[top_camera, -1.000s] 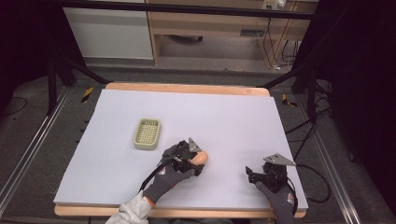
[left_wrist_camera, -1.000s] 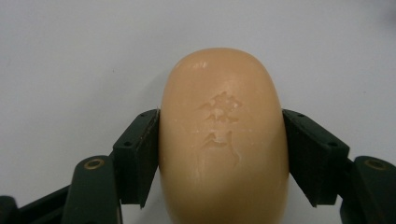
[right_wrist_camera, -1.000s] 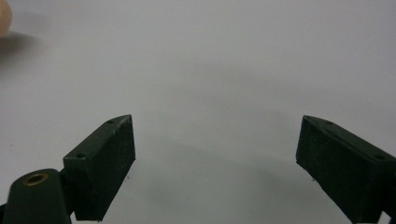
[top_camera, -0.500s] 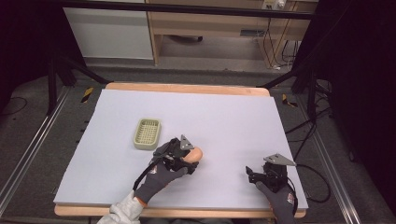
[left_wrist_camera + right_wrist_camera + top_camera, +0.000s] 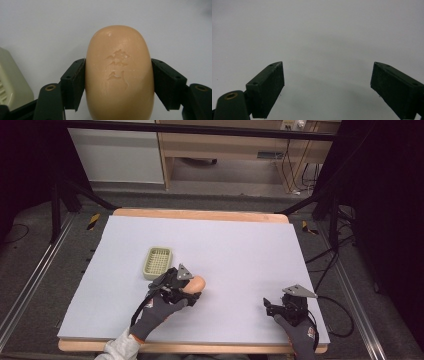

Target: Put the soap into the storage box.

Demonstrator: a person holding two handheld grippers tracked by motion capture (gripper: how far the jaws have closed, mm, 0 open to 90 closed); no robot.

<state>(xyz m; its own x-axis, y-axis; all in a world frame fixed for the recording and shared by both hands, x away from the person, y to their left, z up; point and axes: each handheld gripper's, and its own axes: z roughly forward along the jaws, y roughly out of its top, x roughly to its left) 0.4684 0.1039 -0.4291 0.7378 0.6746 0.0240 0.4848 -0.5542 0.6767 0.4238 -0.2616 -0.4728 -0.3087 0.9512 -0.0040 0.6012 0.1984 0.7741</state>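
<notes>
In left gripper view: left tongs (image 5: 118, 82) clamp soap (image 5: 119, 72) | stamped mark visible

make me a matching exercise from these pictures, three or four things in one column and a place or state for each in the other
Things:
1. soap bar
2. soap dish
3. left gripper
4. right gripper

Places or states:
A. jaws wide apart over bare table
B. pale green, slatted, empty
C. peach-coloured, stamped, clamped on both sides
D. jaws shut on a load, just right of the dish

Pairs: 1-C, 2-B, 3-D, 4-A
</notes>
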